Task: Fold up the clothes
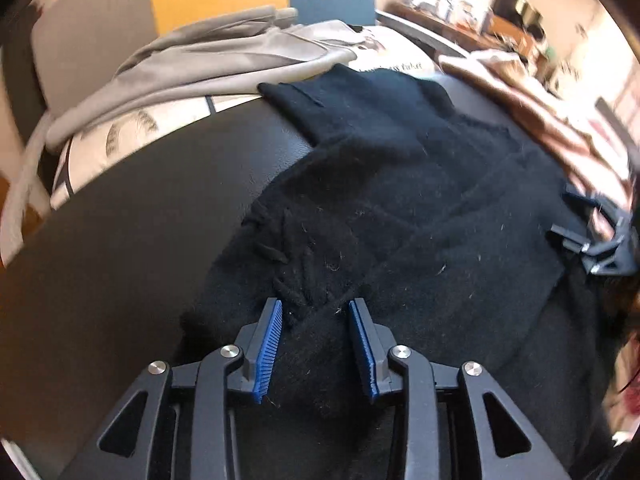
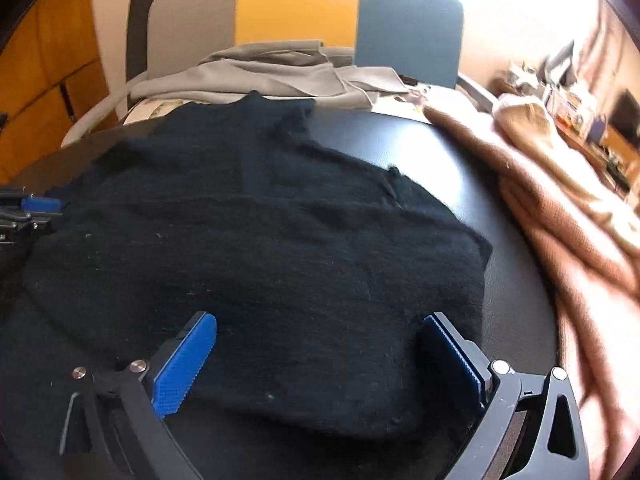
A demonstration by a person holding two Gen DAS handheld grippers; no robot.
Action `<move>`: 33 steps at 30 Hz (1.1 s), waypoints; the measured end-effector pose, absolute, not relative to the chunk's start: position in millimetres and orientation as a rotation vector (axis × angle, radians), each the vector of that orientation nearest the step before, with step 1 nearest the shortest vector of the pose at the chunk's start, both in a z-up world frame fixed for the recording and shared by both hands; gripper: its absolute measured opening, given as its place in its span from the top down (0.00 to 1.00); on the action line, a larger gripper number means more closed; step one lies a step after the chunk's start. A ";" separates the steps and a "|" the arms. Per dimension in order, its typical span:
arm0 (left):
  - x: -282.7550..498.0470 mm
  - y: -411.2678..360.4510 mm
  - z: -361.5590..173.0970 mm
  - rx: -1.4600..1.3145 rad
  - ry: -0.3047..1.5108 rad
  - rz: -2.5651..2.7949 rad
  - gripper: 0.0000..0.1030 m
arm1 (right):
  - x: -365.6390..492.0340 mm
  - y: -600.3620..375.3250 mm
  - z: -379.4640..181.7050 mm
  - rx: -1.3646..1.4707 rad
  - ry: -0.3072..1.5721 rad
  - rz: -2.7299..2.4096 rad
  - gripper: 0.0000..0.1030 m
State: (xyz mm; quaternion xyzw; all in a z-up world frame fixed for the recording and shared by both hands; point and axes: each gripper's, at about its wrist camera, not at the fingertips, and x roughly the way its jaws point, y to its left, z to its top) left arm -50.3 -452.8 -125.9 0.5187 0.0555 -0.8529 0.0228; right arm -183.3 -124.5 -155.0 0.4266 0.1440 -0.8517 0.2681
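Black knit sweater [image 2: 256,248]: lies flat on the dark table [image 1: 140,208], partly folded, its long axis running away from both claws toward the grey garment [image 1: 192,60] heaped at the table's far edge. Left claw [image 1: 316,340]: at the sweater's near-left hem, jaws narrowed around a raised ridge of knit beside a row of loose stitches; it looks clenched on that fabric, though the contact under the pads is dark and hard to confirm. Right claw [image 2: 316,360]: released, jaws spread wide, hovering over the sweater's near-right part with nothing between them. The left claw is the one engaged, so a fold would likely carry its hem across or away toward the grey garment. Pink-brown blanket [image 2: 568,216]: bunched just right of the sweater. Hidden: the sweater's nearest edge is cut off under both claws; black knit on dark table blurs its left outline; sleeves cannot be told apart.
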 end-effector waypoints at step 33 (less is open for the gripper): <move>54.6 -480.4 -131.8 1.225 0.827 -2.508 0.61 | -182.8 -122.7 -155.4 1.132 0.359 -2.382 0.00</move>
